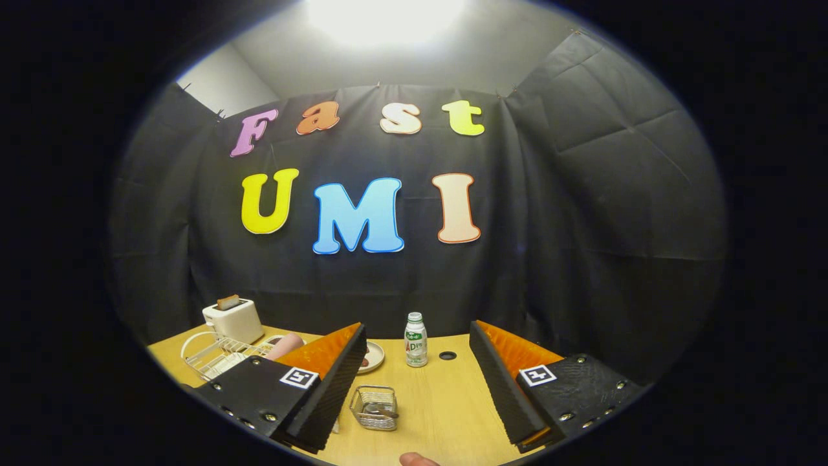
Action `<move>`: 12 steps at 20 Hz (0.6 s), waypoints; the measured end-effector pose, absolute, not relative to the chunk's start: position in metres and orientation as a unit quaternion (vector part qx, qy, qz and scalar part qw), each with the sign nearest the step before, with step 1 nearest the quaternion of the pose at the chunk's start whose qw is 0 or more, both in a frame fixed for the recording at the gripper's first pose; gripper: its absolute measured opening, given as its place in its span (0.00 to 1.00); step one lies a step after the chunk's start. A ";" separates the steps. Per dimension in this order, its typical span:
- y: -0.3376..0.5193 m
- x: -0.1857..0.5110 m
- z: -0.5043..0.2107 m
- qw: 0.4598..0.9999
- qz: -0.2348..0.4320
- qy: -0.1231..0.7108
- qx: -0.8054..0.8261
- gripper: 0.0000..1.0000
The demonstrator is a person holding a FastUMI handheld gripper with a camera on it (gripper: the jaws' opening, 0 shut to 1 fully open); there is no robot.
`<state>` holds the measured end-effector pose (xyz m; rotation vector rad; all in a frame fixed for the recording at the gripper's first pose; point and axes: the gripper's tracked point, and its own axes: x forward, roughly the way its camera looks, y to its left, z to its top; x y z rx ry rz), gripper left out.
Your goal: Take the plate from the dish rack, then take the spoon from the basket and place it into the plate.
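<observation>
My tool (414, 388) hangs released; the white wire dish rack (217, 356), lower left, holds a pink plate (284, 345), likely stiff and slippery, so I'd pinch its rim.

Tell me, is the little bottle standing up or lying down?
Standing up. The bottle sits on the table, cap on top, beyond the open gripper.

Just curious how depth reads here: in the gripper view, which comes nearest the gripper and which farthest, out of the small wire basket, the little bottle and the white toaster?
1. Small wire basket, between the open fingers.
2. Little white bottle, beyond them.
3. White toaster, far left by the wall.
</observation>
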<state>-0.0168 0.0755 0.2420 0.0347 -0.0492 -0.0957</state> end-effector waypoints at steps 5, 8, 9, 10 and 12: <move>0.115 -0.010 0.261 0.999 -0.030 -0.013 0.006 0.97; 0.141 -0.003 0.264 1.000 -0.016 0.012 -0.010 0.97; 0.152 -0.001 0.266 1.000 -0.009 0.024 -0.007 0.97; 0.163 0.002 0.266 0.999 0.000 0.040 -0.004 0.97; 0.182 0.009 0.264 0.997 0.014 0.076 0.003 0.97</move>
